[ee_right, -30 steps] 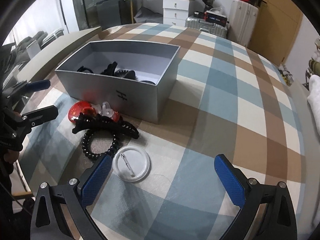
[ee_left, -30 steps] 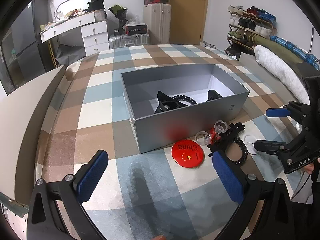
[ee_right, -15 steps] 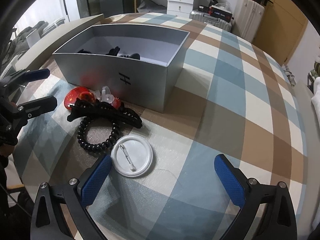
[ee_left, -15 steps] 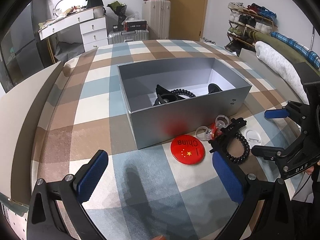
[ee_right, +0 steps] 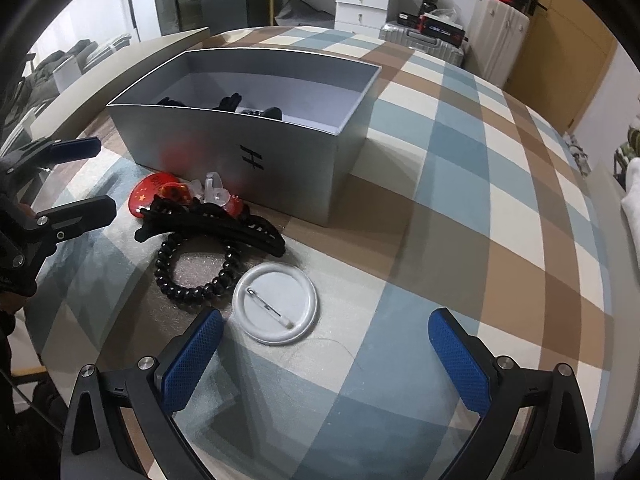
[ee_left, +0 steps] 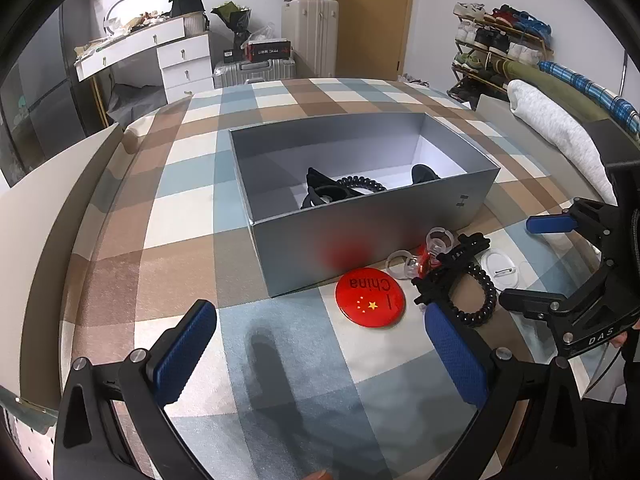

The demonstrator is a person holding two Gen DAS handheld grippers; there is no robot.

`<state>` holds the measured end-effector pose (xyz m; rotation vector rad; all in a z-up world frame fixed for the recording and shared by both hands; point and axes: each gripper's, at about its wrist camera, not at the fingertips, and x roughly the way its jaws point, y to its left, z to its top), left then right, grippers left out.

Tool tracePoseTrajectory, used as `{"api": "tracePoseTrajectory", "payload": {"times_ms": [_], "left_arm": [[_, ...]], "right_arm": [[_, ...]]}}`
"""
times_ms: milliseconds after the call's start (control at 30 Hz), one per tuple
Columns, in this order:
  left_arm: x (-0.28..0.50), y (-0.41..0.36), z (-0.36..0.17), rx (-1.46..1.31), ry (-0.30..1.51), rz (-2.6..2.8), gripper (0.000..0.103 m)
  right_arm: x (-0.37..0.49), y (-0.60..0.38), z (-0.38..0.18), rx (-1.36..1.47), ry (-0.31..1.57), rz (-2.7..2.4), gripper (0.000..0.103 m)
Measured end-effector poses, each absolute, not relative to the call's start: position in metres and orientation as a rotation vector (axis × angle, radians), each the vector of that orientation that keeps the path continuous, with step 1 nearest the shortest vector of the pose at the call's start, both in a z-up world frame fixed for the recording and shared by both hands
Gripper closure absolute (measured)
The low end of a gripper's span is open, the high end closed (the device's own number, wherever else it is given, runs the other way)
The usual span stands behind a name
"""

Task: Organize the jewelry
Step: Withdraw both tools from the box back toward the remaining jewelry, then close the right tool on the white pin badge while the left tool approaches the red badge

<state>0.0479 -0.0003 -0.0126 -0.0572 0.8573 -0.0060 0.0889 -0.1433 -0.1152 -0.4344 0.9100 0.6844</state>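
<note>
A grey open box (ee_left: pixel 362 227) (ee_right: pixel 224 148) sits on the checked cloth and holds black hair clips and a black coil tie (ee_left: pixel 360 182). In front of it lie a red China badge (ee_left: pixel 370 297) (ee_right: pixel 150 192), clear rings (ee_left: pixel 439 237), a black hair clip (ee_right: pixel 212 224) (ee_left: pixel 452 264), a black bead bracelet (ee_right: pixel 196 272) (ee_left: pixel 474 300) and a white pin badge (ee_right: pixel 276 308) (ee_left: pixel 500 270). My left gripper (ee_left: pixel 320 340) is open and empty, just short of the red badge. My right gripper (ee_right: pixel 324 344) is open and empty, close to the white badge.
The checked cloth covers a table (ee_left: pixel 168 216) with a beige headboard-like panel (ee_left: pixel 48 200) at the left. White drawers (ee_left: pixel 188 64), suitcases (ee_left: pixel 310 36) and a shoe rack (ee_left: pixel 500 48) stand behind. A rolled white blanket (ee_left: pixel 556 128) lies at the right.
Both grippers have moved forward and lower toward the items in front of the box. Both stay open; nothing on the cloth has moved.
</note>
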Motion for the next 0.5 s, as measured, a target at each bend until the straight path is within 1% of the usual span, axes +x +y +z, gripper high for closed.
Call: {"api": "tracePoseTrajectory", "payload": {"times_ms": [67,100,133,267,333,500], "left_arm": [[0.048,-0.0011,-0.0126,-0.056,0.857,-0.008,0.001],[0.0476,-0.0015,-0.0124,-0.055,0.856,-0.009,0.001],[0.0477,-0.0016,-0.0123,-0.055,0.856,-0.01,0.001],[0.048,-0.0018,-0.0123,-0.056,0.857,-0.009,0.001],[0.0479,-0.0019,-0.0126,-0.059,0.857,-0.011,0.001],[0.0479,-0.0024,-0.0132,-0.058,0.857,-0.014,0.001]], "right_arm": [[0.0905,-0.1444,-0.1154,-0.422,0.911,0.678,0.001],[0.0909,-0.1451,-0.1152,-0.412,0.913,0.683,0.004],[0.0915,-0.1456,-0.1148,-0.4,0.915,0.69,0.009],[0.09,-0.1442,-0.1132,-0.388,0.913,0.711,0.018],[0.0876,-0.1432,-0.1123,-0.392,0.911,0.723,0.024],[0.0839,-0.1426,-0.1116,-0.387,0.909,0.748,0.03]]}}
